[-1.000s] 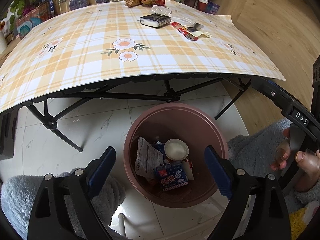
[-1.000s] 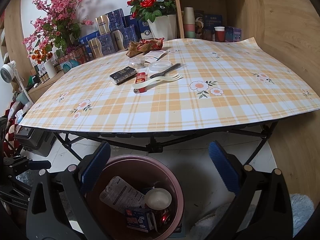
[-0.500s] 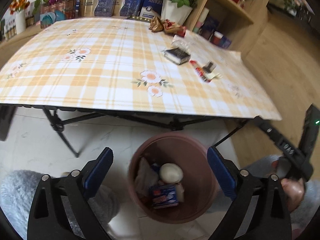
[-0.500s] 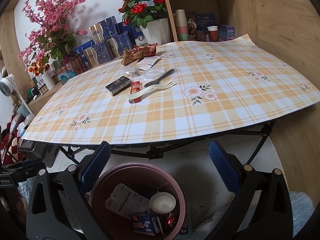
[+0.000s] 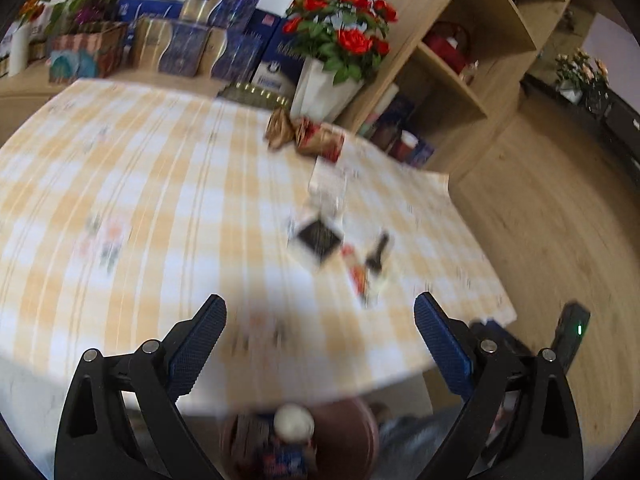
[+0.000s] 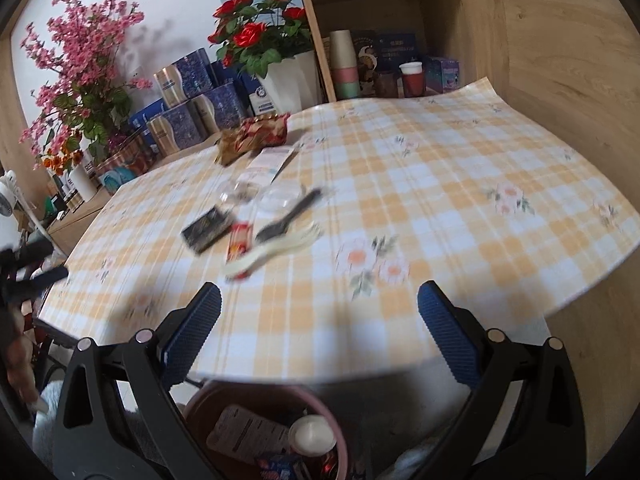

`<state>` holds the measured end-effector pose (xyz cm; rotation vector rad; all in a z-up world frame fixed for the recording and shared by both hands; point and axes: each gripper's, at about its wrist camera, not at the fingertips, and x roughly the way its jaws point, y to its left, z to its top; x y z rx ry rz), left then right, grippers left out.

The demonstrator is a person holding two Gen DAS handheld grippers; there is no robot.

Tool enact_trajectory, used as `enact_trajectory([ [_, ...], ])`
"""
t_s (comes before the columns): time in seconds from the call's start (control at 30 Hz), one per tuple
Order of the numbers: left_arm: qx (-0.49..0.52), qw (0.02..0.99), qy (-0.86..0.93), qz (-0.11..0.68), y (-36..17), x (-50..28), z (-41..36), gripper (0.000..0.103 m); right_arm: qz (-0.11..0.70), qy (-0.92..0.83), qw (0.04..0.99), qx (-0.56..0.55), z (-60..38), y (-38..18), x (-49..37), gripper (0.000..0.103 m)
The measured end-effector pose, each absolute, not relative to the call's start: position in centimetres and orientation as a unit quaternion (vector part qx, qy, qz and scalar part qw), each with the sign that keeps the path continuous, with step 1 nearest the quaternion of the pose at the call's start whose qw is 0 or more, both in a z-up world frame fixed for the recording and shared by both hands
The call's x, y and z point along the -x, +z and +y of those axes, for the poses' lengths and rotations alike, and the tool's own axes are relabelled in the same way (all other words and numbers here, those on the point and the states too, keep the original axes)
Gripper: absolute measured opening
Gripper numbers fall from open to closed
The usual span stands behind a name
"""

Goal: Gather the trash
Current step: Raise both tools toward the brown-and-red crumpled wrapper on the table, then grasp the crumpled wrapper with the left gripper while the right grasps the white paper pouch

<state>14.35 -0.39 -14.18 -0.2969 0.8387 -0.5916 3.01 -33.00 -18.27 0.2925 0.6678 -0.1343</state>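
Litter lies on the plaid table (image 6: 440, 184): a black packet (image 6: 206, 229) (image 5: 319, 237), a red wrapper (image 6: 239, 242) (image 5: 357, 270), a pale plastic fork (image 6: 276, 248), a black utensil (image 6: 290, 216), a clear lid (image 6: 280, 199) and a crumpled brown-red wrapper (image 6: 256, 136) (image 5: 306, 136). A brown bin (image 6: 264, 432) (image 5: 340, 436) on the floor below the table's near edge holds several wrappers and a white cup. My left gripper (image 5: 320, 344) and right gripper (image 6: 319, 332) are both open and empty, above the near edge. The left wrist view is blurred.
Behind the table stand a white pot of red roses (image 6: 288, 76), blue boxes (image 6: 192, 100), pink blossoms (image 6: 76, 76) and a wooden shelf (image 6: 380, 32) with cups. The other gripper's black frame (image 5: 570, 340) shows at the right of the left wrist view.
Both grippers have risen from over the bin and tilted up toward the tabletop. The bin has slid to the bottom of both views. Jaws stay open.
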Motion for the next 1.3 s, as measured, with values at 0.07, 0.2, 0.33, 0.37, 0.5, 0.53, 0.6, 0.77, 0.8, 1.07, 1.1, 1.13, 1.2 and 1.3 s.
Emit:
enact_trajectory([
  [0.07, 0.150, 0.864, -0.279, 0.392, -13.4, -18.0, -1.6, 0.094, 0.325, -0.068, 0.933, -0.140, -34.0, -17.6, -4.7, 0.097],
  [0.2, 0.171, 0.865, -0.266, 0.391, -12.3, -25.4, -4.0, 0.097, 0.322, -0.069, 0.934, -0.140, -35.7, -16.8, -7.5, 0.097],
  [0.33, 0.202, 0.860, -0.245, 0.400, -12.1, -33.9, -6.6, 0.097, 0.323, -0.072, 0.932, -0.146, -37.4, -16.5, -10.1, 0.097],
  [0.37, 0.208, 0.862, -0.233, 0.400, -12.4, -35.8, -7.1, 0.097, 0.323, -0.073, 0.932, -0.149, -37.8, -16.6, -10.7, 0.097],
  [0.5, 0.238, 0.860, -0.179, 0.415, -14.7, -42.3, -9.1, 0.097, 0.325, -0.072, 0.932, -0.147, -38.9, -16.9, -12.5, 0.097],
  [0.53, 0.245, 0.859, -0.175, 0.415, -15.2, -43.2, -9.4, 0.097, 0.326, -0.072, 0.931, -0.145, -39.1, -17.1, -12.7, 0.097],
  [0.6, 0.247, 0.857, -0.171, 0.420, -16.3, -44.7, -10.2, 0.097, 0.333, -0.074, 0.929, -0.143, -39.8, -17.7, -13.4, 0.097],
  [0.77, 0.260, 0.845, -0.161, 0.440, -19.5, -47.4, -11.4, 0.093, 0.350, -0.082, 0.920, -0.155, -41.6, -19.3, -14.3, 0.097],
  [0.8, 0.273, 0.838, -0.162, 0.443, -20.0, -47.6, -11.3, 0.093, 0.352, -0.084, 0.919, -0.158, -41.9, -19.5, -14.4, 0.097],
  [1.07, 0.326, 0.807, -0.171, 0.462, -23.0, -49.3, -12.6, 0.093, 0.362, -0.091, 0.914, -0.160, -43.2, -20.4, -15.0, 0.097],
  [1.1, 0.326, 0.807, -0.178, 0.459, -22.9, -49.4, -13.0, 0.093, 0.364, -0.091, 0.913, -0.159, -43.2, -20.4, -15.1, 0.097],
  [1.13, 0.320, 0.810, -0.179, 0.457, -22.7, -49.5, -13.3, 0.093, 0.365, -0.091, 0.913, -0.158, -43.3, -20.5, -15.2, 0.097],
  [1.2, 0.297, 0.819, -0.174, 0.460, -22.6, -50.0, -14.2, 0.093, 0.369, -0.091, 0.912, -0.154, -43.2, -20.6, -15.4, 0.097],
  [1.3, 0.298, 0.820, -0.162, 0.461, -22.9, -50.5, -14.5, 0.093, 0.373, -0.089, 0.911, -0.151, -43.0, -20.7, -15.7, 0.097],
])
